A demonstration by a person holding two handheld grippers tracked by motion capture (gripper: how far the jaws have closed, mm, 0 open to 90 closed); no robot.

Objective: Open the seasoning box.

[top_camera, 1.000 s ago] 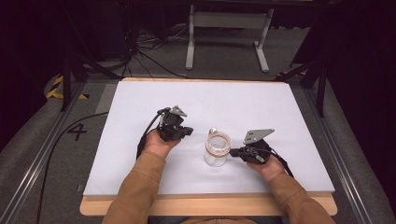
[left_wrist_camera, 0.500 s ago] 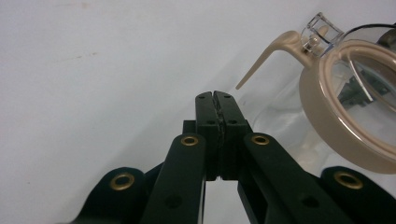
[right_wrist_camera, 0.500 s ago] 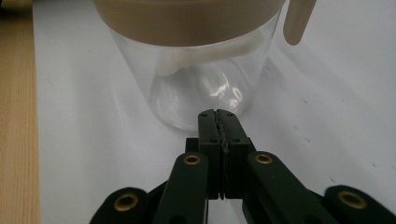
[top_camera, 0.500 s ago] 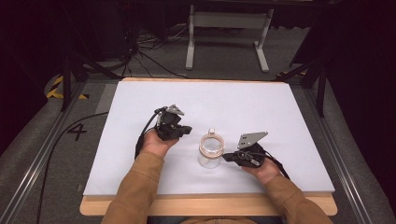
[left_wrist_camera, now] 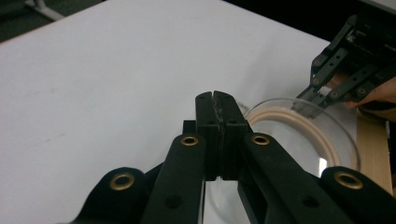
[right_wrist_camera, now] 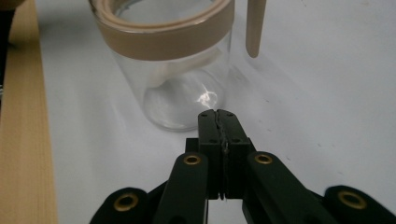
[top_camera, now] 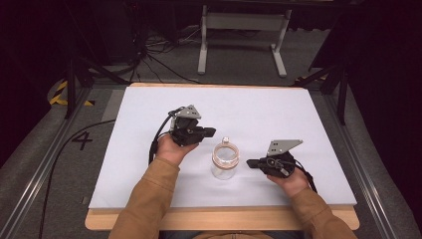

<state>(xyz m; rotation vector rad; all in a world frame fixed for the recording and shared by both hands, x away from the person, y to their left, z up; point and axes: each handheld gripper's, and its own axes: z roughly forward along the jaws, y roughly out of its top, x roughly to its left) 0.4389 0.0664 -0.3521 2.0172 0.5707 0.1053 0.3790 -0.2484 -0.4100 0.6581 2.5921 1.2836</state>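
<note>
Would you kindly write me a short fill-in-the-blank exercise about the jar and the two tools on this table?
1. The glass jar stands upright between the left tool and the ____ tool.
2. The jaws of both tools are ____.
3. The band round the jar's mouth is ____ in colour.
4. The jar stands on a ____ table top.

Missing words: right; shut; beige; white

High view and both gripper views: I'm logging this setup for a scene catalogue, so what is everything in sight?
Clear glass jar with beige rim band: one, upright, between the two grippers.
White table mat: one, covering the wooden tabletop.
Grey metal stand: one, on the floor beyond the table.
Black cables: several, on the floor at far left.
Left gripper: black, jaws shut, beside the jar.
Right gripper: black, jaws shut, pointing at the jar.
Tan sleeves: two, near edge.
</note>
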